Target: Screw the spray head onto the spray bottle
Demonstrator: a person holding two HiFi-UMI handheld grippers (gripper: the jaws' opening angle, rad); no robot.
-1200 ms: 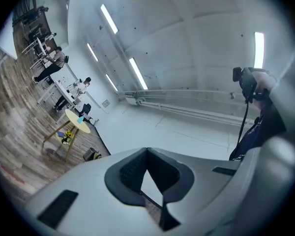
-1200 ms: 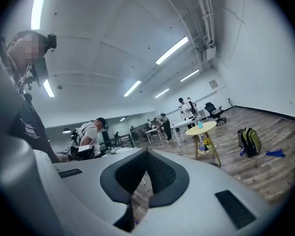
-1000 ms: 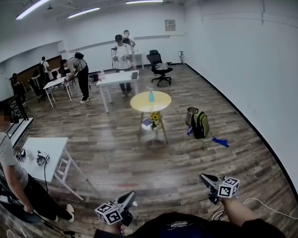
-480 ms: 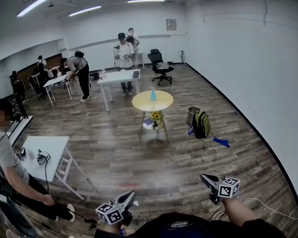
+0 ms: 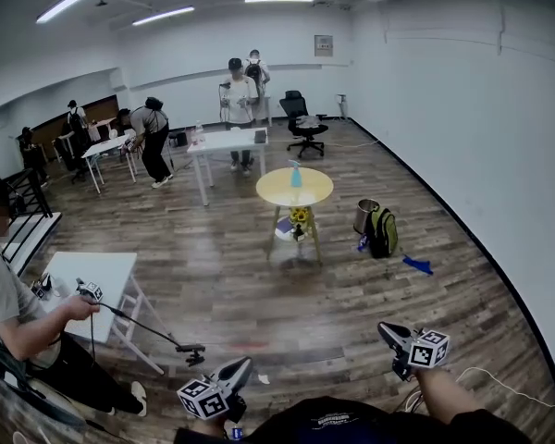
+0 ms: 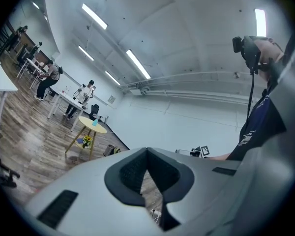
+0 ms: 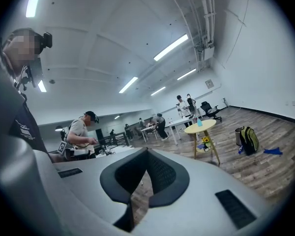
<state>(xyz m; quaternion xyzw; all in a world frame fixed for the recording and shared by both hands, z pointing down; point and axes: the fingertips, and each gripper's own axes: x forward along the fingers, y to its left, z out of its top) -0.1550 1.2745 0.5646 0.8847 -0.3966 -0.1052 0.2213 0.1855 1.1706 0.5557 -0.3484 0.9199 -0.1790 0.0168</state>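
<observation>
A small blue spray bottle [image 5: 296,174] stands on a round yellow table [image 5: 294,190] far ahead across the wooden floor; its head is too small to make out. My left gripper [image 5: 245,364] and right gripper [image 5: 382,327] sit at the bottom of the head view, pointing level towards the room, both shut and empty. In the left gripper view, the gripper [image 6: 147,152] has its jaws closed together, with the bottle [image 6: 94,123] on the table [image 6: 91,126] far off to the left. Over the closed right gripper [image 7: 147,152], the right gripper view shows the bottle [image 7: 199,122] and table [image 7: 201,127] to the right.
A white table [image 5: 92,274] stands near left, where a person [image 5: 9,313] holds a long tool [image 5: 157,334] down to the floor. A green backpack [image 5: 383,233], metal bin [image 5: 363,215] and blue object [image 5: 416,265] lie right of the round table. More tables, a chair [image 5: 304,118] and people are behind.
The view has moved forward towards the round table, which has shifted a little right. The person at left has leaned over the white table, and a long tool now reaches the floor.
</observation>
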